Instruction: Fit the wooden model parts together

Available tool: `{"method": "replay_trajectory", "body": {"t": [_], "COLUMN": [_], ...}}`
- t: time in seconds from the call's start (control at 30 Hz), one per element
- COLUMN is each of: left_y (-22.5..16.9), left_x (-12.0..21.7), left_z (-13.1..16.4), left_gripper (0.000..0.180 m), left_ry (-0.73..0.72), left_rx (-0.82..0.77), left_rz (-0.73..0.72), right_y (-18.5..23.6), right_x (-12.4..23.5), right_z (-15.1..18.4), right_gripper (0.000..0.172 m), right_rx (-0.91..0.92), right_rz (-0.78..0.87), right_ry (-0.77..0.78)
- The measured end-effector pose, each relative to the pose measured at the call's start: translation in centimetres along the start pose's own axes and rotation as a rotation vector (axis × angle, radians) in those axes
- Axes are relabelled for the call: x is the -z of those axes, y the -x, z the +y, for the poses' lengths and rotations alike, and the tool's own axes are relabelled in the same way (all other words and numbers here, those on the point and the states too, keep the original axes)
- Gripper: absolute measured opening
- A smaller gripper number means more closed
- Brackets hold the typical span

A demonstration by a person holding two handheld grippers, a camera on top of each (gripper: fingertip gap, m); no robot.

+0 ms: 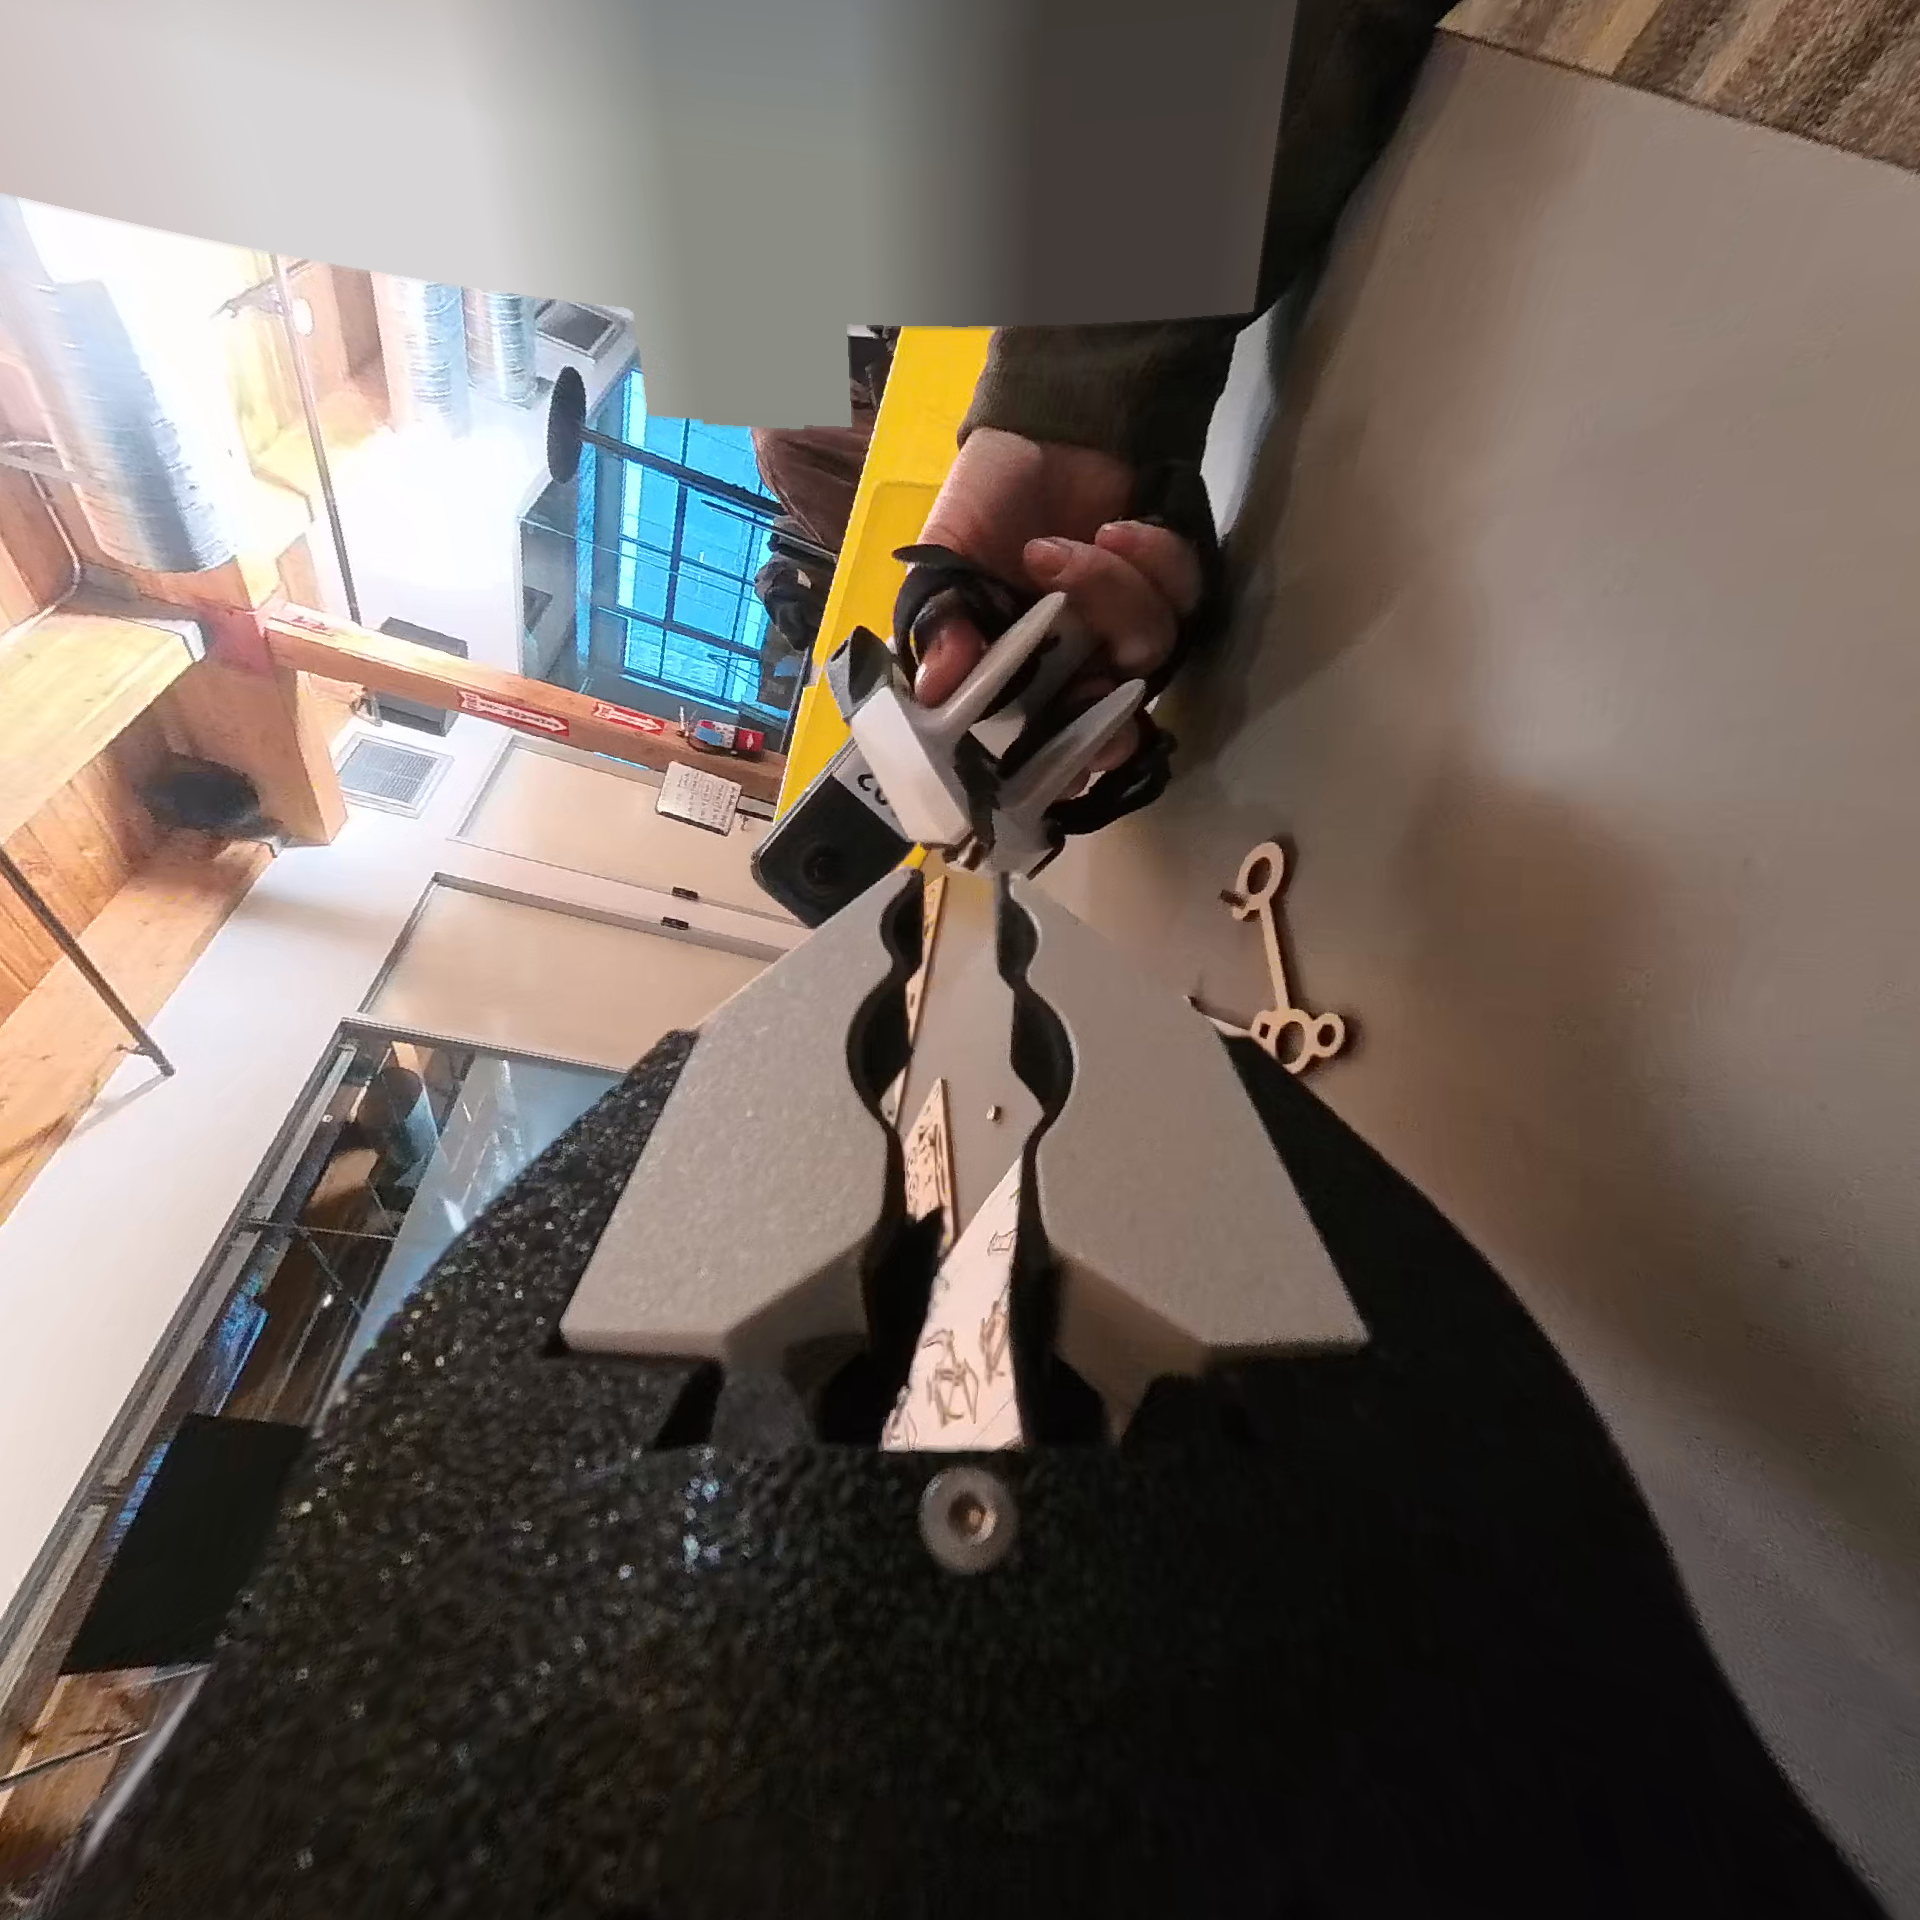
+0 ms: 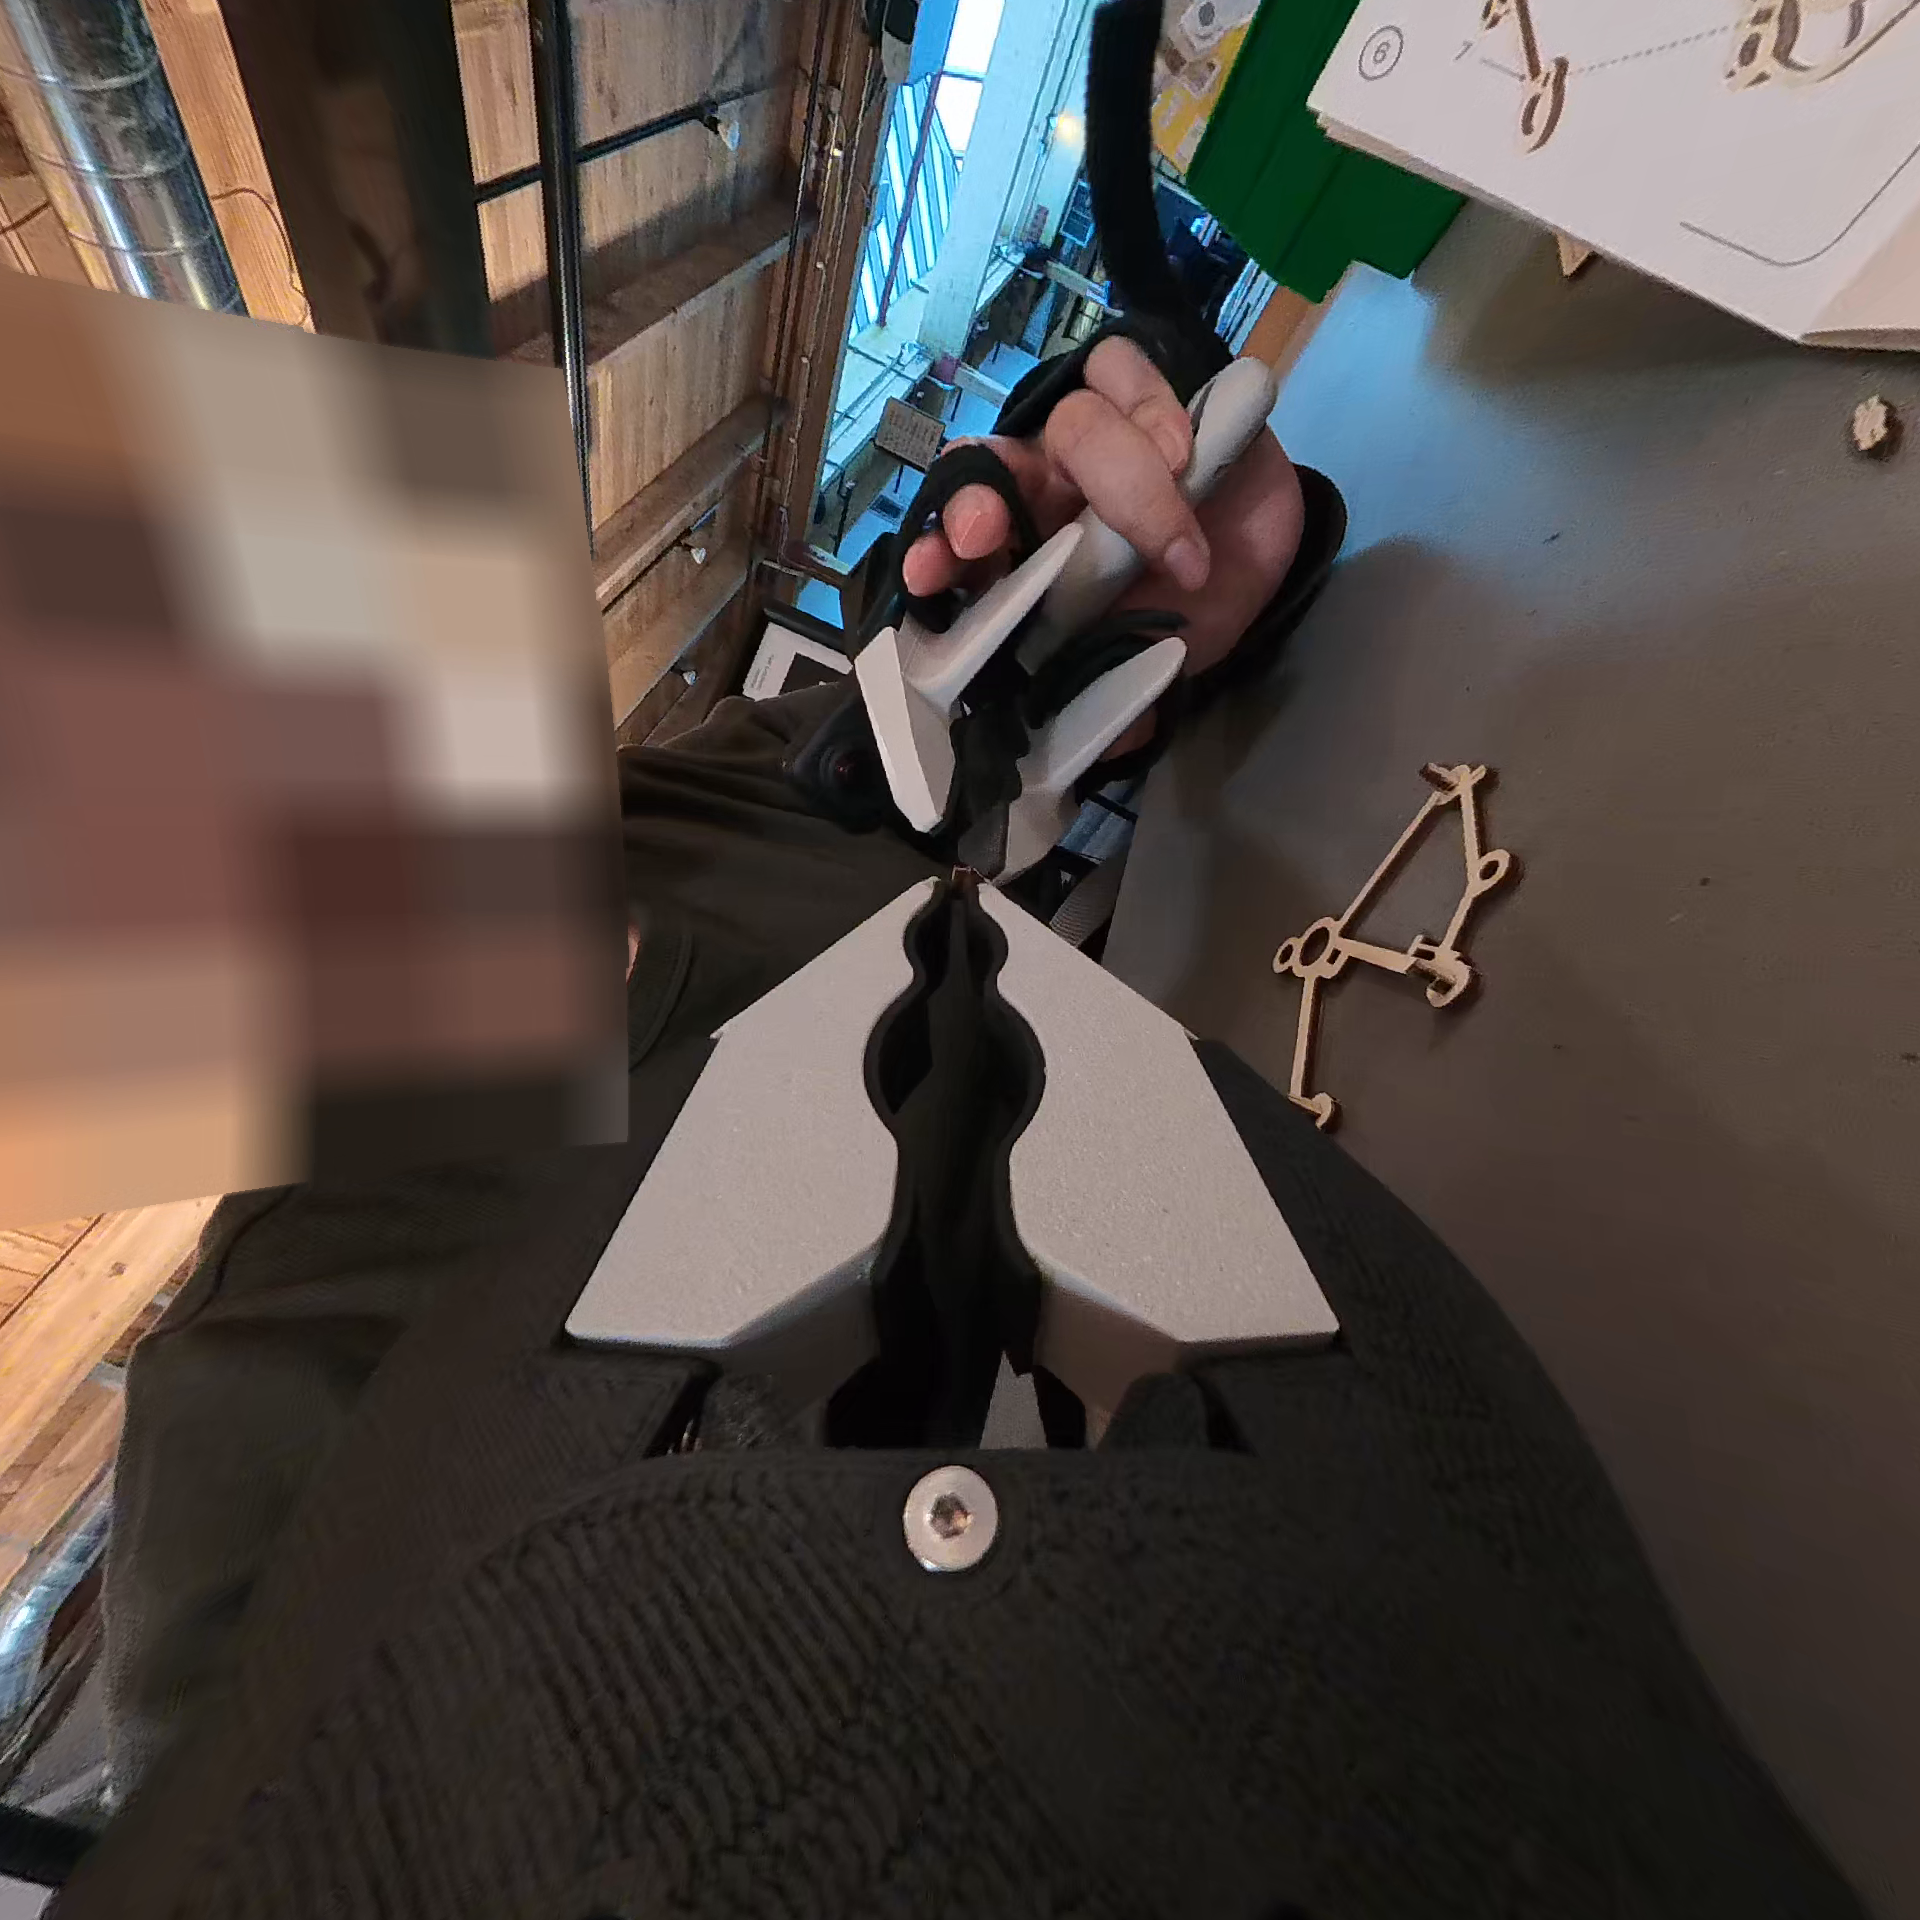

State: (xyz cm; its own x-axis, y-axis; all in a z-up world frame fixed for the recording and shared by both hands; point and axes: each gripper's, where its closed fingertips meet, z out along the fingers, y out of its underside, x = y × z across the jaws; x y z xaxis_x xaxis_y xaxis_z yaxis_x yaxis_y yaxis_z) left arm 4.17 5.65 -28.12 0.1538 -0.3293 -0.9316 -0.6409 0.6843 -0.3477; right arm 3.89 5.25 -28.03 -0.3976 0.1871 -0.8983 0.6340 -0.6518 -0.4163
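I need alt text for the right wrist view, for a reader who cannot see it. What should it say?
The right tongs, shut tip to tip on a tiny brownish piece, point at the left tongs held just ahead in a hand. A flat wooden frame part lies to the right on the grey table, below a printed instruction sheet.

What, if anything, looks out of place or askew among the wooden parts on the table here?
Nothing looks broken or spilled. The wooden frame assembly lies flat on the grey table, unfinished rather than damaged. One small wooden bit sits alone, away from the rest, near the instruction sheet; it could be overlooked.
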Motion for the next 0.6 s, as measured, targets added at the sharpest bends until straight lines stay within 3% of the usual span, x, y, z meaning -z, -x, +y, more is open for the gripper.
{"method": "replay_trajectory", "body": {"t": [0.37,0.47,0.6], "left_y": [-0.5,-0.1,0.2], "left_x": [-0.4,-0.6,-1.0], "left_z": [0.5,1.7,3.3], "left_gripper": [0.001,0.001,0.001], "left_ry": [0.050,0.096,0.132], "left_rx": [-0.047,0.111,0.443], "left_rz": [0.012,0.043,0.098], "right_y": [-0.6,-1.1,-1.1], "right_x": [0.1,0.5,1.5], "right_z": [-0.4,-1.4,-3.0], "right_gripper": [0.001,0.002,0.000], "right_rx": [0.031,0.166,0.546], "right_rz": [0.048,0.137,0.369], "right_ry": [-0.018,-0.052,-0.067]}}
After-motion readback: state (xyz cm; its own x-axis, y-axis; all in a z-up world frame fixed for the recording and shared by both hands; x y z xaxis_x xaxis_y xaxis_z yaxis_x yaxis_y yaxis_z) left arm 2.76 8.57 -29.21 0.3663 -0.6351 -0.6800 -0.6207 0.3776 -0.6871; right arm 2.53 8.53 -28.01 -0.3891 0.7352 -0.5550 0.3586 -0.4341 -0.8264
